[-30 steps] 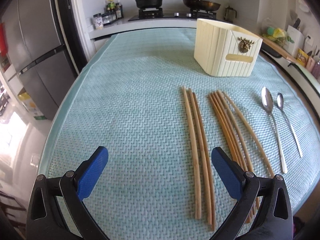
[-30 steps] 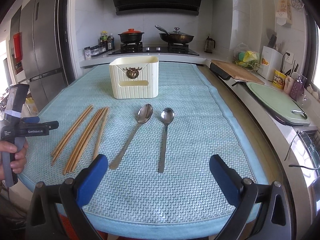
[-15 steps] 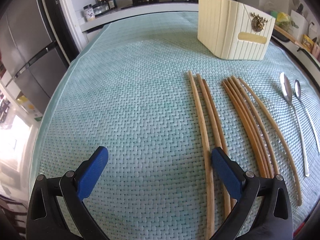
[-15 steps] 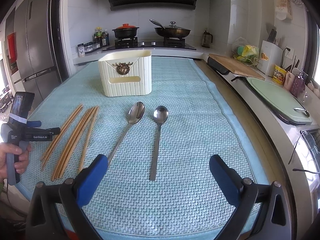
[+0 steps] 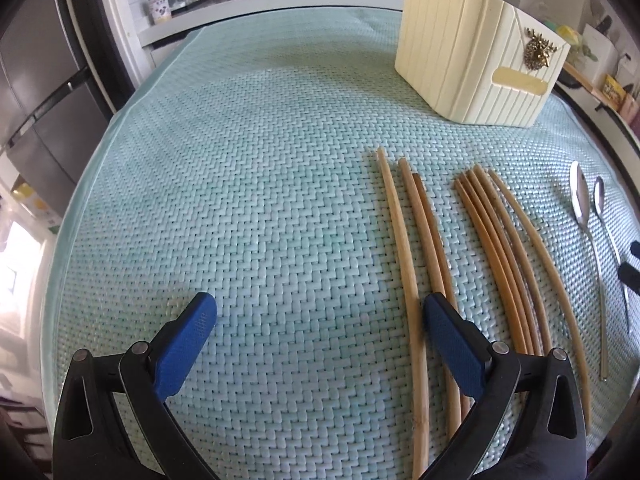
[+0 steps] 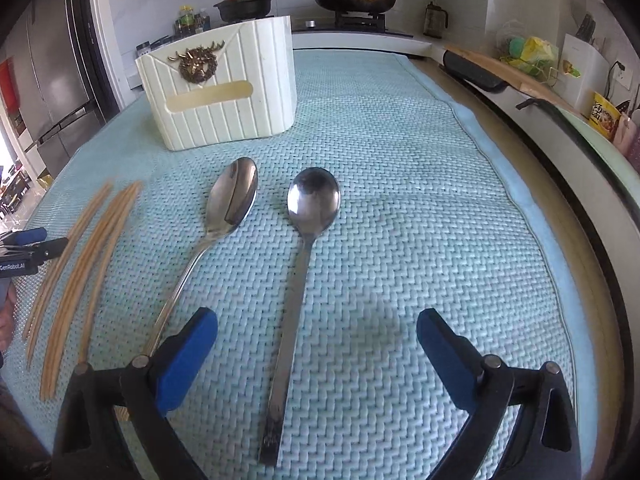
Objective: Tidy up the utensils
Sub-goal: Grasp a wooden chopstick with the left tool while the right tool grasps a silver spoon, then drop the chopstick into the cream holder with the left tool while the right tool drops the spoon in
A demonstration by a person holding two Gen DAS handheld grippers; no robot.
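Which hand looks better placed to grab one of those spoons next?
The right gripper. Its open fingers already straddle the handle of the flat-handled spoon lying just ahead. The left gripper is over by the chopsticks, with both spoons far off to its side.

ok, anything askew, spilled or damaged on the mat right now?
Nothing stands out. Chopsticks lie in two loose groups on the mat, both spoons flat beside them, holder upright. Left gripper and right gripper are open, empty.

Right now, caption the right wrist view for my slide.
Open right gripper poised over two spoons on a teal mat, cream utensil holder behind.
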